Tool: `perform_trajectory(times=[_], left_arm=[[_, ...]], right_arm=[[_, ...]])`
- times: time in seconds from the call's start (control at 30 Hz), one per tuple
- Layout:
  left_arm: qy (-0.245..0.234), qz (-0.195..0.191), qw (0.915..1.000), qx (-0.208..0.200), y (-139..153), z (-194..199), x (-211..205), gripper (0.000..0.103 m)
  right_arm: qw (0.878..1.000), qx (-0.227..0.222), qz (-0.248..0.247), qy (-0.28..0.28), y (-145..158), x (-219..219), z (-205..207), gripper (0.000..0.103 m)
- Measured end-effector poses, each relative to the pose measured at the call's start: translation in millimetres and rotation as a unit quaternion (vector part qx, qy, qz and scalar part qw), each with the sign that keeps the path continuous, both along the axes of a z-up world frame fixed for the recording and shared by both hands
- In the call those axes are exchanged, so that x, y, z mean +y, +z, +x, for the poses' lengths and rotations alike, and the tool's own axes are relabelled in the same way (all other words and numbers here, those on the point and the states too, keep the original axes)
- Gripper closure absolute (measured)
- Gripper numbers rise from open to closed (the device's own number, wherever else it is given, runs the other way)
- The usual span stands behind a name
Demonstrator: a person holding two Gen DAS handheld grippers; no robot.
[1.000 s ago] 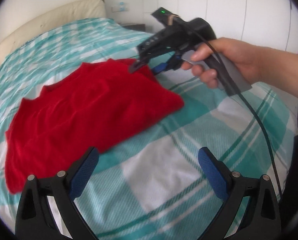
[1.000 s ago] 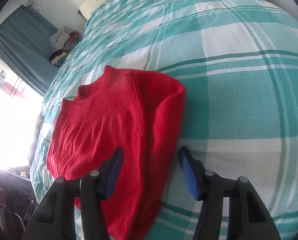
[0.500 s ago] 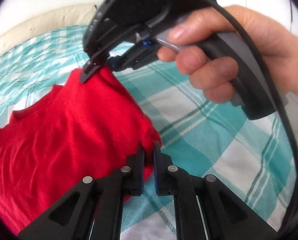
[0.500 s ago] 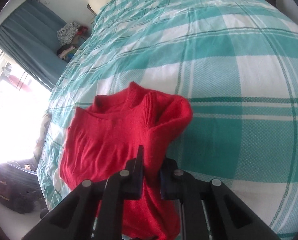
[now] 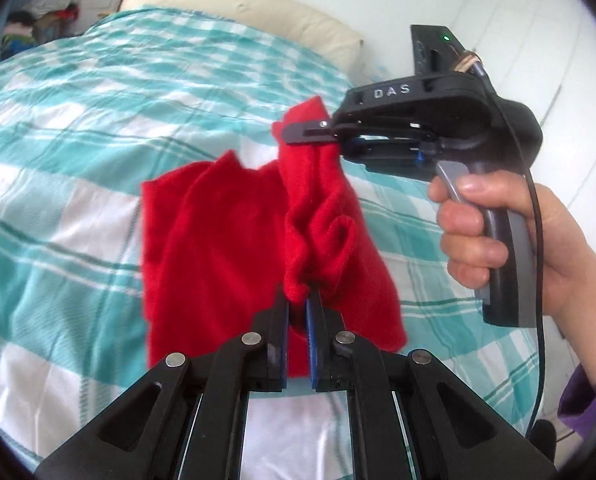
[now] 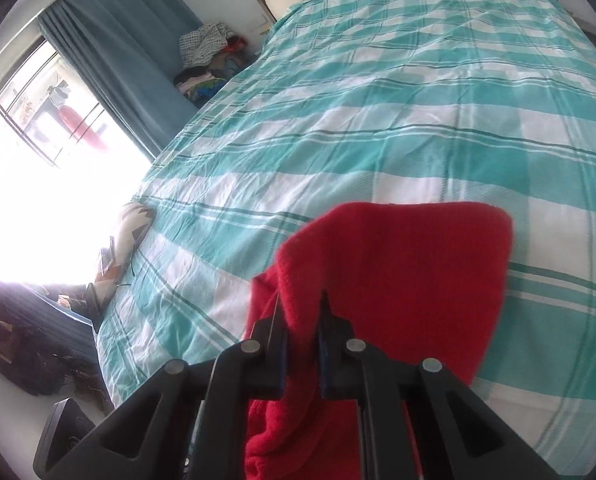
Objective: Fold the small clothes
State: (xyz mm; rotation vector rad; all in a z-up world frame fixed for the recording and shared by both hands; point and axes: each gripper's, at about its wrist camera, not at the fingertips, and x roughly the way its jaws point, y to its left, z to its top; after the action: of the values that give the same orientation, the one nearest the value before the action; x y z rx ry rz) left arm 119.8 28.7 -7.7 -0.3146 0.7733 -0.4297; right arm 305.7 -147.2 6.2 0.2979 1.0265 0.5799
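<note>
The red sweater hangs above the bed, partly trailing on it; the left claw is clamped on one bunched edge, the right claw on another; thin pinches could slip, or the hanging cloth could fold crooked.

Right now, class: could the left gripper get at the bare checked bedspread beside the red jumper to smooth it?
Probably not as it stands. The left gripper is shut on the red jumper, which hangs between it and the bedspread; the right gripper grips the jumper too. It would need to let go first.
</note>
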Motion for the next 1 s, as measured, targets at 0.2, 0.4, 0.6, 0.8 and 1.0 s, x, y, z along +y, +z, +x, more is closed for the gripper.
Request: perform_trajectory(times=[0.2,0.4,0.6,0.8,1.0], left_arm=[[0.03,-0.011,0.9991,0.028,-31,4,35,0.097],[0.029,0.004,0.9985,0.046,-41,1,40,0.085],[0.048,-0.013,0.9977,0.046,-30,-12,56,0.043],[0.044,-0.003,0.999,0.002,-9,0,43,0.022],[0.055,0.021,0.9979,0.026,-23,47,29,0.066]], right_arm=[[1.0,0.02,-0.011,0.002,-33,53,11,0.092],[0.997,0.061,0.043,0.02,-62,77,17,0.056],[0.996,0.005,0.083,0.017,-29,43,-6,0.049],[0.995,-0.081,-0.051,-0.001,-7,-13,-66,0.049],[0.987,-0.136,-0.078,0.046,-17,-23,-137,0.05]])
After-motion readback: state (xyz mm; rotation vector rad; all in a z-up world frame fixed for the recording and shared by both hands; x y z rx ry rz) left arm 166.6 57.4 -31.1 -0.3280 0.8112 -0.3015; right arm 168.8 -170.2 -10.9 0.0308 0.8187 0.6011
